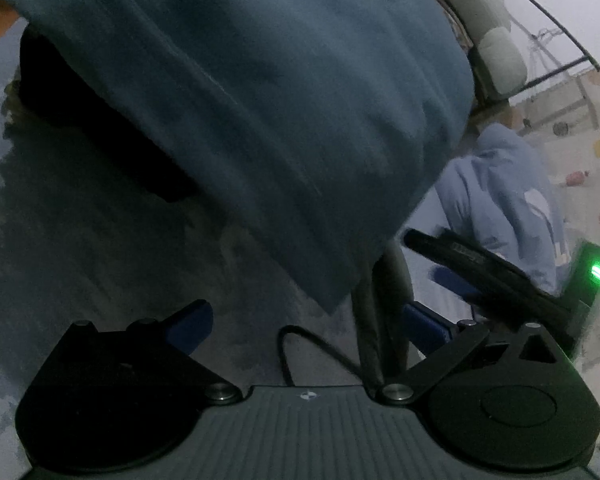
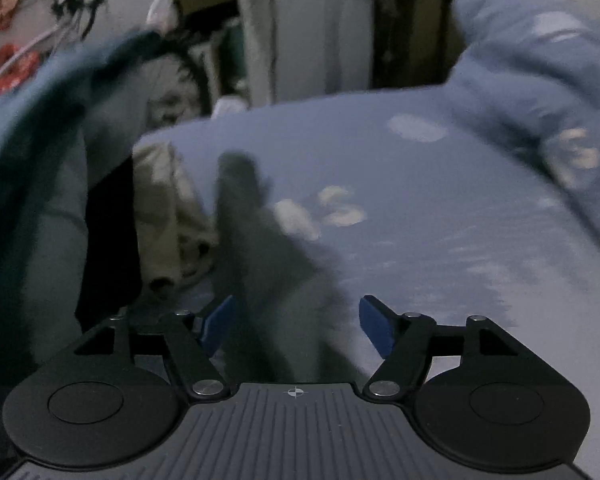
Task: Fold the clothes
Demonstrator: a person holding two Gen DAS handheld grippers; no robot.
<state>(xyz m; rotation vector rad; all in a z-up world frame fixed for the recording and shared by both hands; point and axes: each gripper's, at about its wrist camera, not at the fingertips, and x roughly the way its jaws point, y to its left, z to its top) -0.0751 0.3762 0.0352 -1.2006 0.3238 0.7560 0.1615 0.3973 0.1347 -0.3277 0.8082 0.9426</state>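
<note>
Teal garment (image 1: 260, 120) hanging over bed (image 2: 400, 220), both grippers spread, left (image 1: 308, 320), right (image 2: 296, 324), gripping nothing; risks slumping, crumpling.

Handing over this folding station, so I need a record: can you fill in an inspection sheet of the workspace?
Surface: blue patterned bedsheet, mostly bare ahead of the right gripper.
Job's things: dark teal garment hanging in mid-air; light blue hoodie heaped at the right.
Clutter: beige cloth under the teal garment.
Grippers: left gripper open, empty; right gripper open, empty.
Cables: black cable by the left gripper.
Surroundings: white padded furniture; too blurred for more.
</note>
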